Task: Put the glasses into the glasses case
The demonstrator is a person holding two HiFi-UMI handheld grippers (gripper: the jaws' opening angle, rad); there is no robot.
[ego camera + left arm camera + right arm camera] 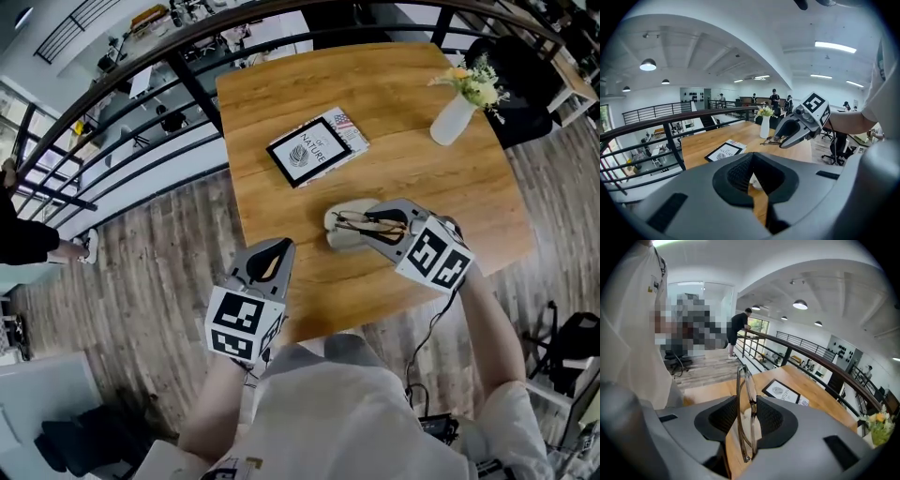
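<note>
Jaws of right gripper [743, 413] tight on glasses [746, 385]; left gripper's [756, 176] narrowly apart, empty.

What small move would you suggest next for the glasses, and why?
Probably lower the right gripper slightly: its jaws clamp the thin brown-framed glasses over the beige soft case, and they do not look to be inside it yet.
</note>
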